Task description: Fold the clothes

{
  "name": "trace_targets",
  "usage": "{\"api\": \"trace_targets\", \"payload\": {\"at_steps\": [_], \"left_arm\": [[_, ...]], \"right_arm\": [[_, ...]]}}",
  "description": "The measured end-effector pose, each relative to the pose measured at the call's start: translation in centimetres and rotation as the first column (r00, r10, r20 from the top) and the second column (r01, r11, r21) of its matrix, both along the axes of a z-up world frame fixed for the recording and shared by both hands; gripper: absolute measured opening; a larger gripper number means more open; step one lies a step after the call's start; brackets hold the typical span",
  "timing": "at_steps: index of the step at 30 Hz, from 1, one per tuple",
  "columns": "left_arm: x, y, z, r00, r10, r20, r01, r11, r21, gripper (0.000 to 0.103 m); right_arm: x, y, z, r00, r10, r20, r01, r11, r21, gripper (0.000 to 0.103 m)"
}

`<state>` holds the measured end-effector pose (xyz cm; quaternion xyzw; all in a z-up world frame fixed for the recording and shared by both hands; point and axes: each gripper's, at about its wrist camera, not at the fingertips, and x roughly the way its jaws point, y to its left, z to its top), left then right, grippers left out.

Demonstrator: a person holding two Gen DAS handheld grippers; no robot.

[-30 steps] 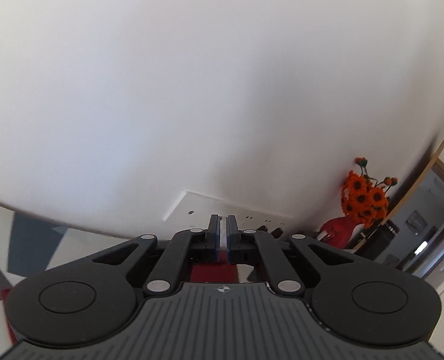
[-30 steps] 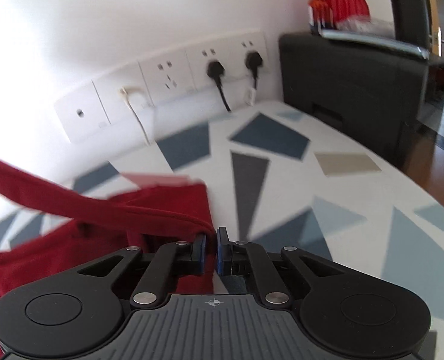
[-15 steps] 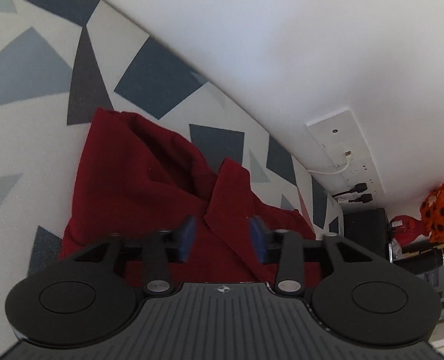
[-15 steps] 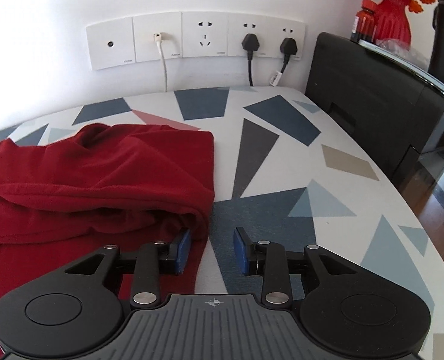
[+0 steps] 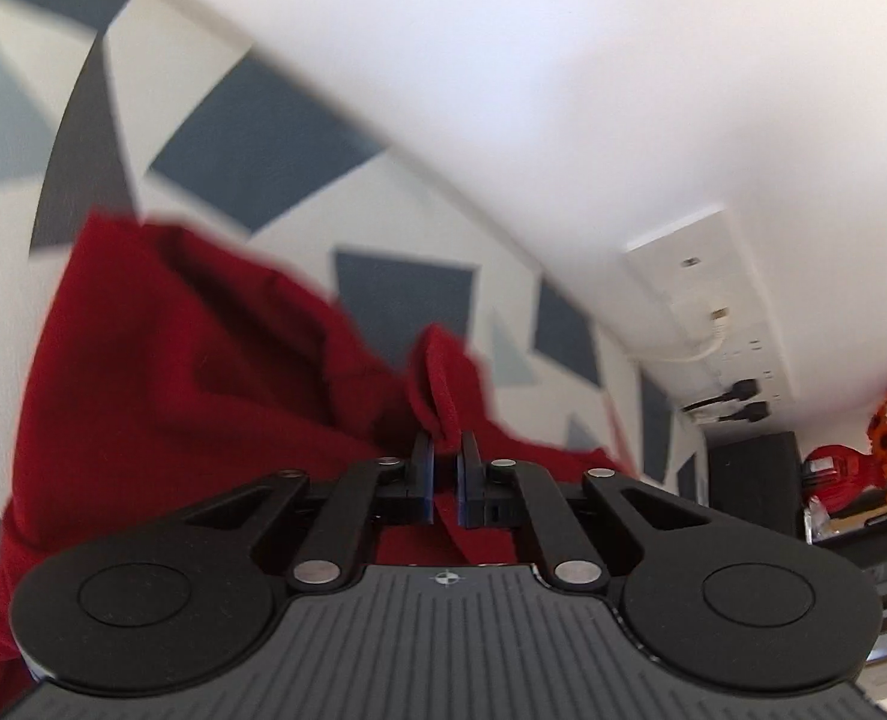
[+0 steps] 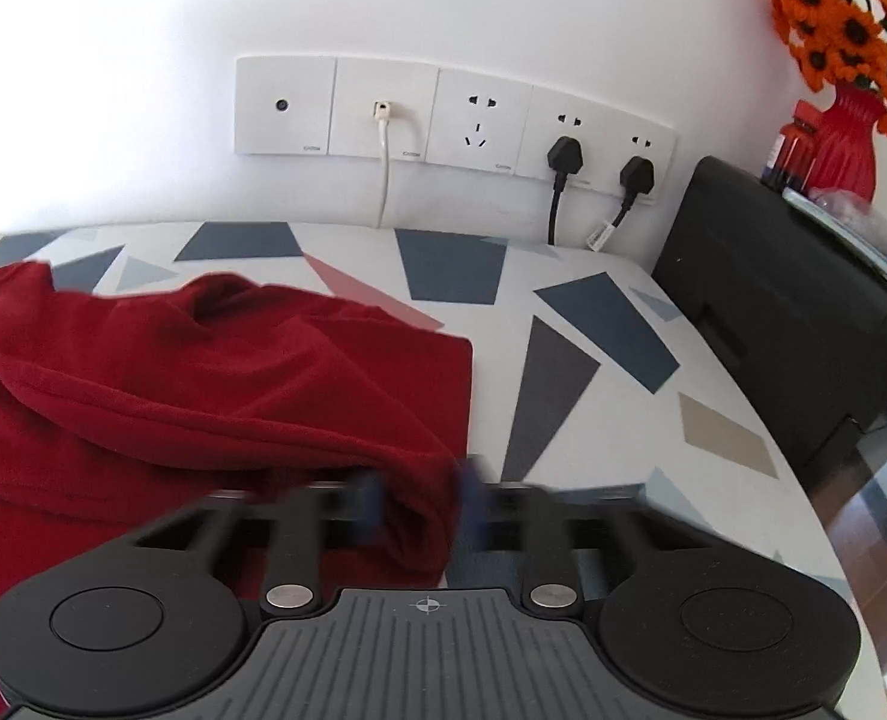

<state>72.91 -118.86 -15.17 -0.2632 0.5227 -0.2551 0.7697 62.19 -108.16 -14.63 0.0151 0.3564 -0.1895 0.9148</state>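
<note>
A dark red garment (image 5: pixel 173 396) lies crumpled on the table with the triangle pattern (image 5: pixel 395 294). In the left wrist view my left gripper (image 5: pixel 445 450) is closing, its fingers nearly together, and a raised fold of the red cloth is pinched between the pads. In the right wrist view the garment (image 6: pixel 203 372) spreads over the left half of the table (image 6: pixel 593 360). At the garment's near right corner my right gripper (image 6: pixel 419 492) is closing too. Its fingers are blurred, and a bunch of red cloth fills the gap between the blue pads.
A row of wall sockets (image 6: pixel 455 114) with a white cable and two black plugs runs behind the table. A black box (image 6: pixel 791 276) stands at the table's right end, with a red vase of orange flowers (image 6: pixel 845 138) behind it. The table's rounded right edge drops to the floor.
The left gripper swung down from facing the wall to the garment, opened, then closed on a fold. The right gripper rolled level, let go of the cloth, opened, and now closes on the garment's corner.
</note>
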Motion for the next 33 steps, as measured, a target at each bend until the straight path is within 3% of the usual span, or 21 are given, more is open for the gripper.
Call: {"api": "trace_targets", "payload": {"at_steps": [3, 6, 10, 13, 15, 16, 19, 21, 24, 26, 28, 33], "left_arm": [[-0.9, -0.9, 3.7, 0.990, -0.035, 0.139, 0.038, 0.999, -0.013, 0.006], [-1.8, -1.6, 8.3, 0.958, -0.061, 0.280, 0.083, 0.994, -0.067, 0.006], [-4.2, -1.6, 14.0, 0.876, -0.079, 0.476, 0.148, 0.983, -0.110, 0.006], [-6.0, -0.7, 15.5, 0.824, -0.103, 0.557, 0.177, 0.981, -0.081, 0.006], [-6.7, 0.4, 14.3, 0.833, -0.112, 0.541, 0.161, 0.986, -0.043, 0.006], [-6.9, 1.0, 13.1, 0.850, -0.113, 0.515, 0.141, 0.990, -0.015, 0.006], [-6.3, 3.3, 7.6, 0.930, -0.069, 0.360, 0.055, 0.997, 0.048, 0.006], [-6.1, 4.6, 4.0, 0.957, -0.035, 0.290, 0.007, 0.995, 0.095, 0.006], [-6.2, 5.2, 0.1, 0.976, -0.035, 0.214, 0.000, 0.986, 0.165, 0.007], [-6.3, 5.6, -0.7, 0.986, -0.030, 0.165, 0.001, 0.985, 0.172, 0.008], [-6.9, 6.8, -0.7, 0.991, -0.022, 0.133, 0.002, 0.988, 0.153, 0.009], [-6.5, 8.5, -0.1, 0.994, 0.032, 0.106, -0.050, 0.984, 0.172, 0.036]], "right_arm": [[-0.2, -0.7, 1.3, 0.996, -0.045, 0.076, 0.042, 0.998, 0.039, 0.006], [-0.7, -1.1, 2.4, 0.988, -0.083, 0.134, 0.072, 0.994, 0.083, 0.004], [-1.5, -0.7, 2.9, 0.983, -0.065, 0.172, 0.048, 0.994, 0.100, 0.004], [-1.7, 0.4, 2.4, 0.990, 0.012, 0.143, -0.021, 0.998, 0.065, 0.005], [-1.7, 1.5, 1.7, 0.993, 0.070, 0.095, -0.072, 0.997, 0.021, 0.005], [-1.7, 1.9, 1.3, 0.993, 0.095, 0.070, -0.095, 0.995, 0.002, 0.005], [-1.8, 2.6, 0.2, 0.990, 0.139, 0.012, -0.139, 0.990, -0.017, 0.005], [-1.8, 2.7, -0.4, 0.988, 0.152, -0.009, -0.152, 0.988, -0.011, 0.005], [-1.5, 3.1, -0.9, 0.984, 0.173, -0.040, -0.173, 0.985, -0.011, 0.007], [-1.3, 3.5, -1.0, 0.980, 0.191, -0.061, -0.193, 0.981, -0.024, 0.009], [-1.3, 3.9, -0.9, 0.974, 0.212, -0.075, -0.216, 0.976, -0.039, 0.017], [-1.9, 3.6, 0.7, 0.960, 0.276, -0.055, -0.278, 0.961, -0.018, 0.029]]}}
